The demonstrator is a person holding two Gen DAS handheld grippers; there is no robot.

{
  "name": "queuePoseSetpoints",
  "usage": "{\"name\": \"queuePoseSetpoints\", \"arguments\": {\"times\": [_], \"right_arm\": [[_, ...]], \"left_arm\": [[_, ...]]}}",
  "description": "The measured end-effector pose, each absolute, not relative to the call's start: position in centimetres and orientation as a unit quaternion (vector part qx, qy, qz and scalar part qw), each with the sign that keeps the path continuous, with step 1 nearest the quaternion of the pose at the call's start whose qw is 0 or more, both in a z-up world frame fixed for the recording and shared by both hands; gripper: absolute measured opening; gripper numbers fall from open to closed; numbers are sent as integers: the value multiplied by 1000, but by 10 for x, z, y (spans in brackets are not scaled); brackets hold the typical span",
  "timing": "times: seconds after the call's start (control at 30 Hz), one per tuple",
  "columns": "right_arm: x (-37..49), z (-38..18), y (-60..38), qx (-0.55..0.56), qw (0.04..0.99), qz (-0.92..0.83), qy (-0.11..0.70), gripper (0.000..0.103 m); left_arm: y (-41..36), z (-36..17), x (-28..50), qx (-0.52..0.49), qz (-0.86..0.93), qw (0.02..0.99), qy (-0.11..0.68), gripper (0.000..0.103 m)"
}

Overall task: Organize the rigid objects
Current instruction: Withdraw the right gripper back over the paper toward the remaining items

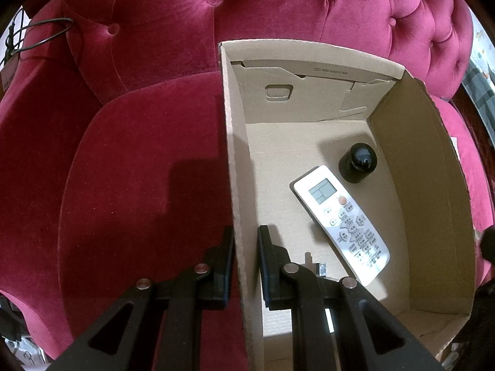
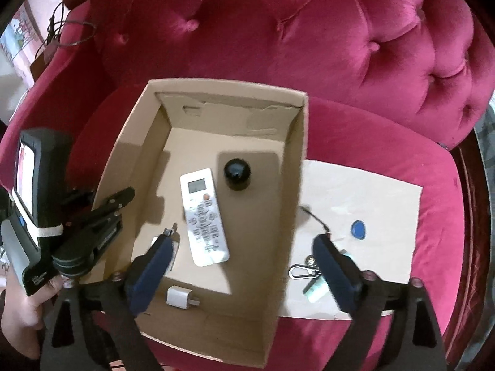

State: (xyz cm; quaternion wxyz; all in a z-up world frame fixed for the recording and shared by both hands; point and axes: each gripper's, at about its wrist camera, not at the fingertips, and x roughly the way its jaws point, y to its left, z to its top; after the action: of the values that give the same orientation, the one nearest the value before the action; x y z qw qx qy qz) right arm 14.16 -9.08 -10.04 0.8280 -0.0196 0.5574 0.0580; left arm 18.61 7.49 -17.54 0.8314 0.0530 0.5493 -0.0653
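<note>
An open cardboard box (image 1: 235, 160) (image 2: 290, 167) sits on a red velvet armchair. Inside lie a white remote (image 1: 343, 219) (image 2: 204, 216), a black round-topped jar (image 1: 357, 162) (image 2: 237, 174) and a white USB charger (image 2: 181, 299). My left gripper (image 1: 246, 247) straddles the box's left wall, one finger outside, one inside, closed on it. My right gripper (image 2: 244, 253) is open wide above the box's right wall. A key ring with a carabiner (image 2: 301, 270), a pale tube (image 2: 317, 287) and a blue tag (image 2: 359, 229) lie on the box flap (image 2: 386, 191) to the right.
The armchair's tufted back (image 2: 309, 40) rises behind the box. A thin cable (image 1: 40, 35) hangs over the chair's left arm. The left gripper's body with a phone (image 2: 34, 191) shows at the left of the right wrist view.
</note>
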Motion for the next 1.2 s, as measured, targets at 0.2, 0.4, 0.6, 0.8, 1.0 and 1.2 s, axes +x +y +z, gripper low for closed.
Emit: {"name": "queuePoseSetpoints", "arguments": {"times": [0.2,0.4,0.6,0.8,1.0,1.2], "right_arm": [[142,-92,-116,-12,836,34,548,103],[140,-93,-145,3,837,8,547,103],[139,-102,-171,7,833,-18,552,103],[135,-117,-195,23,827,-38,561,103],[133,-139,-217,43,816,-60,573,103],[129,-163,-228,41,809,-72,581,103]], "left_arm": [[75,-176,186,53,-66,831,549,16],[75,-176,186,53,-66,832,549,16],[75,-176,186,52,-66,831,549,16],[76,-176,186,53,-66,831,549,16],[76,-176,186,53,-66,831,549,16],[77,-176,186,54,-67,831,549,16]]}}
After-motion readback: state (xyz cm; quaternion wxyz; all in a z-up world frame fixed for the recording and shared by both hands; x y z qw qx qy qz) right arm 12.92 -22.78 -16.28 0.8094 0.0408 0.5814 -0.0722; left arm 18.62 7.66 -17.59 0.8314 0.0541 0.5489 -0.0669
